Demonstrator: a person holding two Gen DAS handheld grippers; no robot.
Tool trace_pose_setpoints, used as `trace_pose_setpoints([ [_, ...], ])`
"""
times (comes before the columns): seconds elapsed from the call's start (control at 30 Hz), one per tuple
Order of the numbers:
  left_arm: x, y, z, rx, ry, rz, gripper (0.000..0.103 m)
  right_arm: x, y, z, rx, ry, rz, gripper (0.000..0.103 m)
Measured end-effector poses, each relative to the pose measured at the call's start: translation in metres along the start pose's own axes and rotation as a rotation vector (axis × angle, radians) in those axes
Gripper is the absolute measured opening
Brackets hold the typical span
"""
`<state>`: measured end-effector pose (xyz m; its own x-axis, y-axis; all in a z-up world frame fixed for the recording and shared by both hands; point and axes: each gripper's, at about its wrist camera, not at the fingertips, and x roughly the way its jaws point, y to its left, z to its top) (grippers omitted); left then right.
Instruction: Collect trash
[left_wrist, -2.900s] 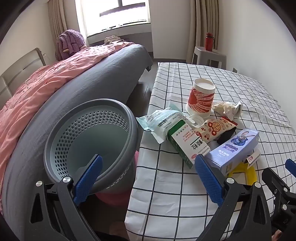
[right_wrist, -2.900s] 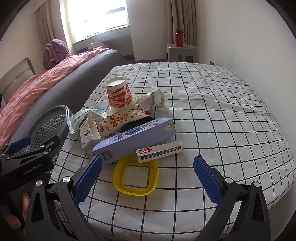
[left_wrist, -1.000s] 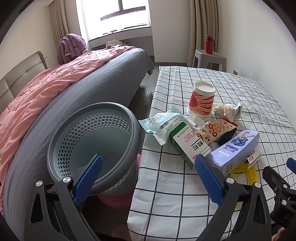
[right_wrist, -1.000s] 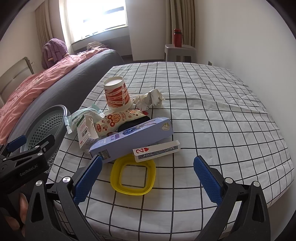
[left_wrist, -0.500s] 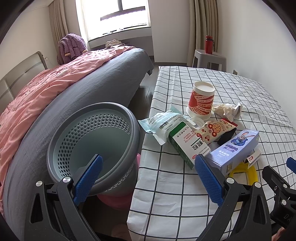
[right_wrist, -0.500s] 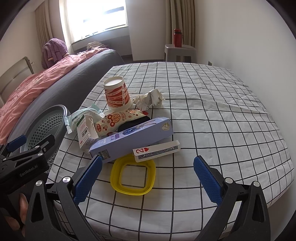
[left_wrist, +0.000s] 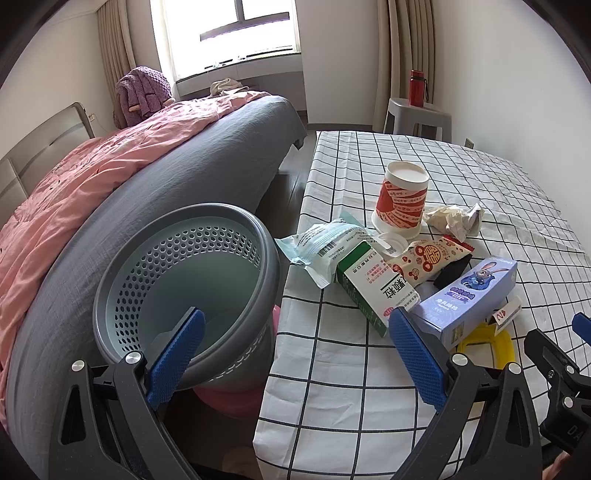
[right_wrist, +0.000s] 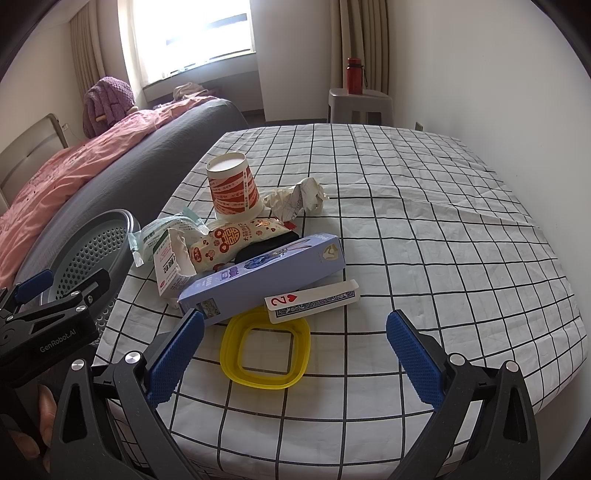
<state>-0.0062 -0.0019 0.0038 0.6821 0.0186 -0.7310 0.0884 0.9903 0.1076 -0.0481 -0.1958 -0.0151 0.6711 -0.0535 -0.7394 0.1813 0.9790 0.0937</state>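
Both grippers gape empty: the right gripper (right_wrist: 291, 343) faces the yellow ring (right_wrist: 265, 353) just ahead; the left gripper (left_wrist: 291, 345) straddles bin (left_wrist: 177, 258) and table edge.

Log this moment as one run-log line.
phase: pre-grasp | left gripper: open, above bin | right gripper: open, above yellow ring | trash: all on table

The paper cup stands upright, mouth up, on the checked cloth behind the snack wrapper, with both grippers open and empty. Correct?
Not quite: the paper cup stands upside down, wide mouth on the cloth, as the right wrist view shows. It is behind the snack wrapper, and both grippers are open and empty.
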Motion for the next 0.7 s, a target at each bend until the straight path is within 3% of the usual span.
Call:
trace_pose_setpoints([
  [0.27, 0.001, 0.001, 0.0, -0.011, 0.003, -0.013, 0.095, 0.0, -0.001, 0.0, 0.0, 0.003, 0.008, 0.097],
  [0.7, 0.001, 0.011, 0.0, -0.022, -0.01, 0.006, 0.095, 0.0, -0.018, -0.017, 0.015, 0.062, 0.116, 0.097],
])
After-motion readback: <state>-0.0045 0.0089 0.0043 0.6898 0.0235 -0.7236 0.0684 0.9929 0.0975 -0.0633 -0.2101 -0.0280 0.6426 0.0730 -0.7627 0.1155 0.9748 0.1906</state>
